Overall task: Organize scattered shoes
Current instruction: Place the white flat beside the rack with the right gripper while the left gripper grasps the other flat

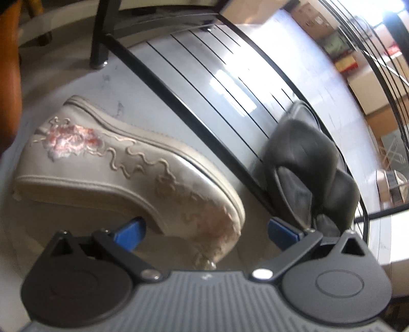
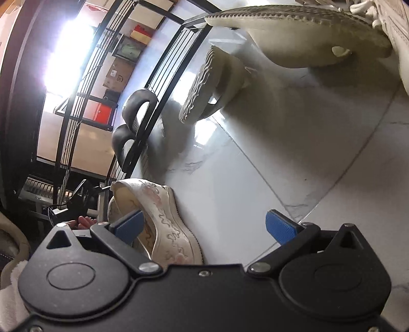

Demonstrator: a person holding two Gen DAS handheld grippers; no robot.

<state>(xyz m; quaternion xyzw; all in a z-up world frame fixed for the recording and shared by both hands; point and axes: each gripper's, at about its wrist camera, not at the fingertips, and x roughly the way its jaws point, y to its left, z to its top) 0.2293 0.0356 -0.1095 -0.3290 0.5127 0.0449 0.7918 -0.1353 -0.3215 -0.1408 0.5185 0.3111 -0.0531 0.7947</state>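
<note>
A beige embroidered shoe with a pink flower lies on the floor in front of the black wire shoe rack. My left gripper is open, its blue pads on either side of the shoe's heel end. A pair of black shoes sits on the rack's lowest shelf. In the right wrist view the same beige shoe lies by my open right gripper, its left pad over the shoe's opening. Two beige sandals lie on their sides farther off.
A white laced sneaker shows at the top right of the right wrist view. The floor is glossy white marble tile. A black table leg stands left of the rack. Cardboard boxes stand behind the rack.
</note>
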